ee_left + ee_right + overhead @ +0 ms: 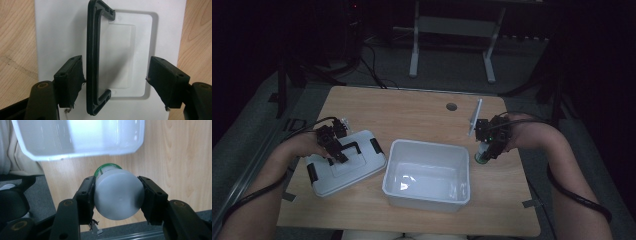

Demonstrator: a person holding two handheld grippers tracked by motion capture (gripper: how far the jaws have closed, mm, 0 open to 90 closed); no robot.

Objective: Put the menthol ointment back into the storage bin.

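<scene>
A white lid (362,172) with a black handle (348,148) and black latches lies on the table, left of an open white bin (427,145). My left gripper (332,142) hovers over the lid. In the left gripper view it (115,80) stands open across the handle (92,57), whose bar runs close by the left finger (70,80). My right gripper (489,145), right of the bin, is shut on a white round container (482,156) with a green band. In the right gripper view the container (118,195) sits between the jaws, with the bin's rim (82,155) beyond it.
The wooden table (412,115) has a small round hole (451,106) near its far edge. A thin white panel (475,116) stands upright just behind my right gripper. The bin's inside holds nothing that I can see. The room around is dark.
</scene>
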